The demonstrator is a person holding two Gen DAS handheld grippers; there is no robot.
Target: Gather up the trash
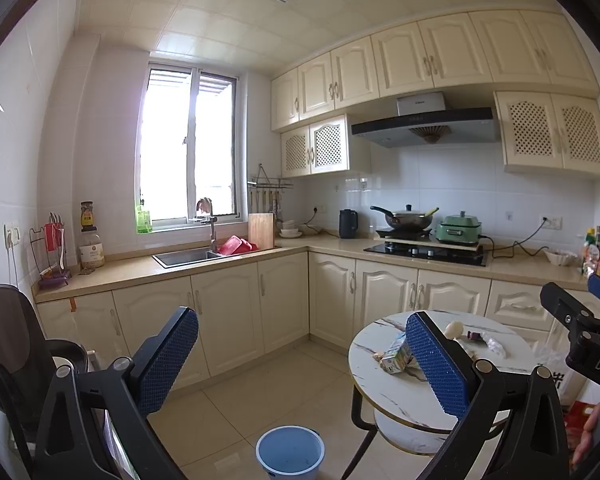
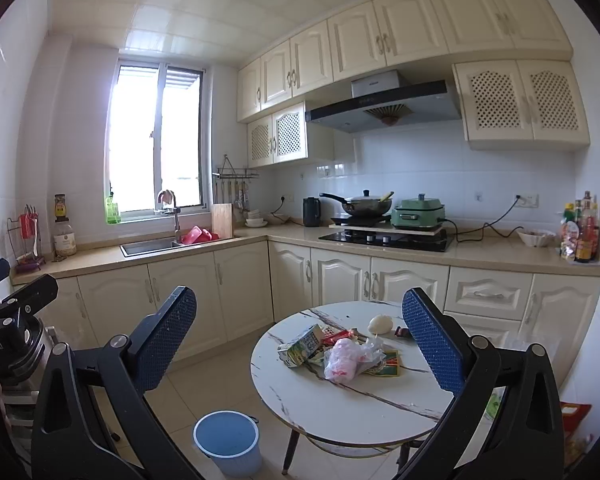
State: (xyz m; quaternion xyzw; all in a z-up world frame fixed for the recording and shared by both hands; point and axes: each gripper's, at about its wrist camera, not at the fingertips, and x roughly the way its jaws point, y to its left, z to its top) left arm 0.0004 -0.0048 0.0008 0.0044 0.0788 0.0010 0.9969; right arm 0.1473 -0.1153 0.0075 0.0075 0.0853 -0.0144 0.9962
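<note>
In a cream-cabinet kitchen, ahead of any pickup: the approach step is in hand, judging by litter untouched on a round marble-pattern table and an empty bin on the floor.

Left wrist view. Left gripper (image 1: 300, 364): jaws spread fully, nothing between them. Table (image 1: 400, 400) to the gripper's right, its near edge behind the right finger. Crushed drink carton (image 1: 396, 358) near the table's left edge, just beside that finger in the picture, not touched. Blue bin (image 1: 290, 452) on the tiles below, between the fingers.

Right wrist view. Right gripper (image 2: 300, 340): jaws likewise wide, holding nothing. Carton (image 2: 302, 346), crumpled plastic bag (image 2: 350, 358), flat printed wrapper (image 2: 386, 362) clustered at the table's (image 2: 380, 412) middle; a pale rounded item (image 2: 380, 324) toward its far edge. All lie ahead between the fingers, well apart from the pads. Bin (image 2: 228, 448) left of the table's near edge.

Next move, by judgement: advance and lower one gripper over a single piece, close, carry to bin.
</note>
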